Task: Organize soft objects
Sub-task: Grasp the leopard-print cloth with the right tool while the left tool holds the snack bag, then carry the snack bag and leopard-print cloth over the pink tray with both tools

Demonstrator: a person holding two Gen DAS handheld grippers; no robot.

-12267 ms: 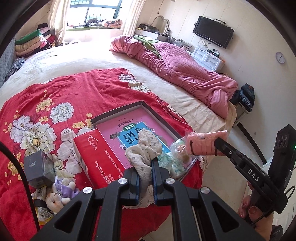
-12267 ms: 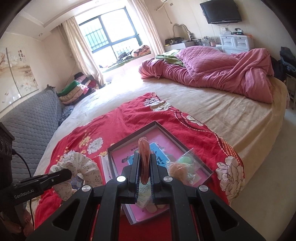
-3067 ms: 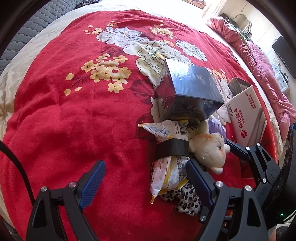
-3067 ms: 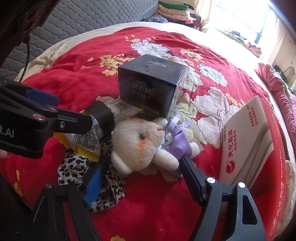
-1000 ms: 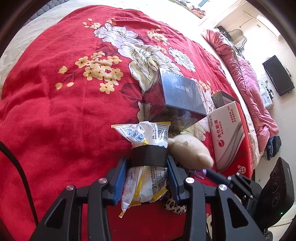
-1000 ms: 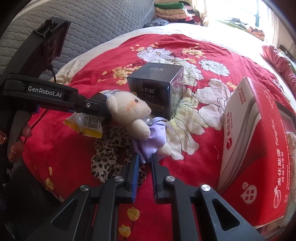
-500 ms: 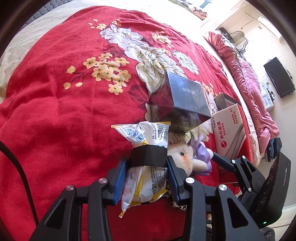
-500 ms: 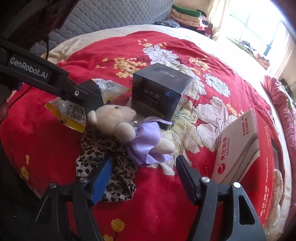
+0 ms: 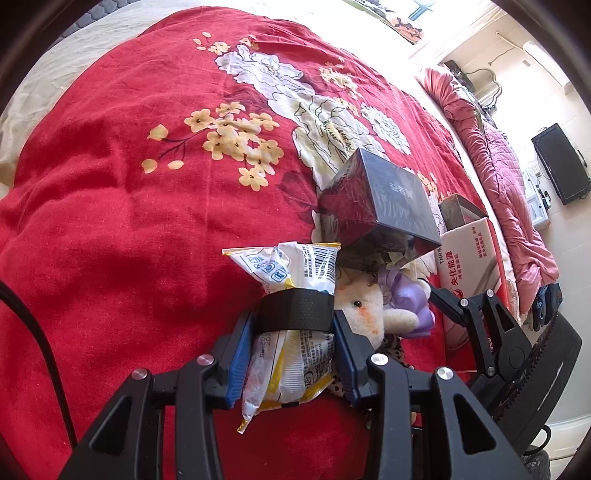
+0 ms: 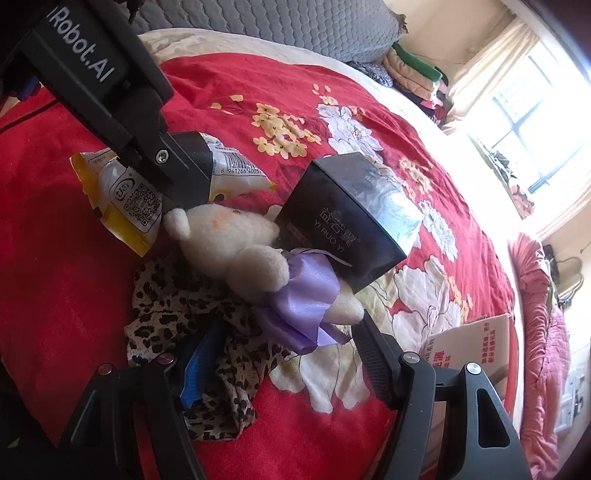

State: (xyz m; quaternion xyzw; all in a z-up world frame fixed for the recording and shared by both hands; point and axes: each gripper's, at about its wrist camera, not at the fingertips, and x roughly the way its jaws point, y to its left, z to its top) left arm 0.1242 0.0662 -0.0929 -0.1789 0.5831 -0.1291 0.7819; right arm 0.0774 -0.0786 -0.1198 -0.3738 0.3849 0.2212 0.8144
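A white and yellow snack packet [image 9: 291, 266] with a black band lies on the red flowered bedspread [image 9: 129, 221], and my left gripper [image 9: 294, 326] is shut on it. Beside it, a cream plush bear [image 10: 229, 236] in a purple skirt rests on a leopard-print cloth [image 10: 173, 306] and leans against a black box [image 10: 343, 221]. My right gripper [image 10: 286, 336] stands open low over the cloth. The bear's skirt is between its fingers, and the pads do not press on it. The left wrist view shows the bear [image 9: 360, 306] just right of the packet.
A red and white carton [image 9: 469, 254] lies to the right of the black box [image 9: 388, 195], near the bed's edge. A pink quilt [image 9: 517, 206] is bunched on the far side. A grey padded headboard [image 10: 277, 26] is behind. Red bedspread stretches to the left.
My right gripper has opened and let the bear go. The bear now lies on the leopard cloth against the box. The right gripper has rolled and sunk closer. My left gripper keeps its hold.
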